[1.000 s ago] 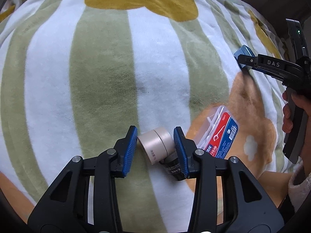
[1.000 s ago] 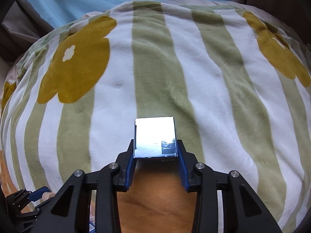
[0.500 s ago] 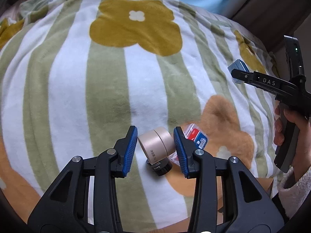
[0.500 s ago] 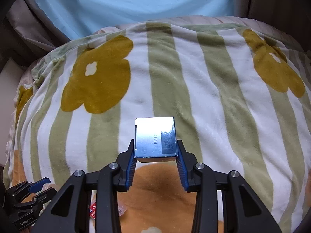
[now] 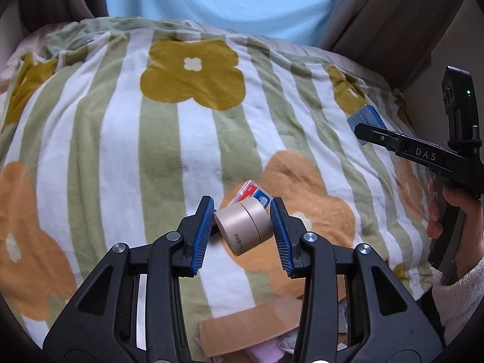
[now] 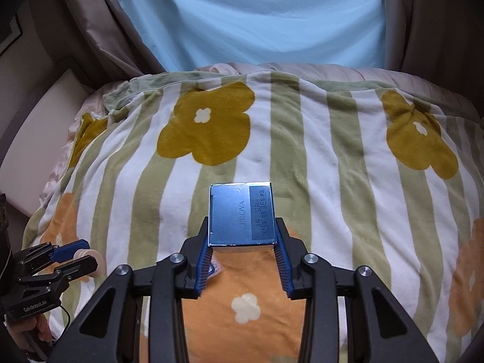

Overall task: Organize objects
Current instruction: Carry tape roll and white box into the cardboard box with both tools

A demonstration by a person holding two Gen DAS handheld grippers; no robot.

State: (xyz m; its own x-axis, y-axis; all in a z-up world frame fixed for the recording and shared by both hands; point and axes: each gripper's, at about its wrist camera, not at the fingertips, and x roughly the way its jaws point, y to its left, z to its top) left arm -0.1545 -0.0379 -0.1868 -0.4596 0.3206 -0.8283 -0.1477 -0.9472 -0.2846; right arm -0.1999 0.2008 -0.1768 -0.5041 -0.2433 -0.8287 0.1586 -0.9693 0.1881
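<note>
Left wrist view, left gripper point(image 5: 242, 236) clamping matte gold jar point(image 5: 245, 230), right gripper point(image 6: 242, 251) clamping shiny blue PROYA box point(image 6: 242, 214)

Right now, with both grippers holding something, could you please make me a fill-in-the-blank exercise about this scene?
1. The left gripper holds a gold-coloured ____ jar.
2. The right gripper holds a shiny blue ____ printed PROYA.
3. Both are held above a blanket with green and white ____.
4. The big shapes printed on the blanket are ____.

Missing words: round; box; stripes; flowers
</note>
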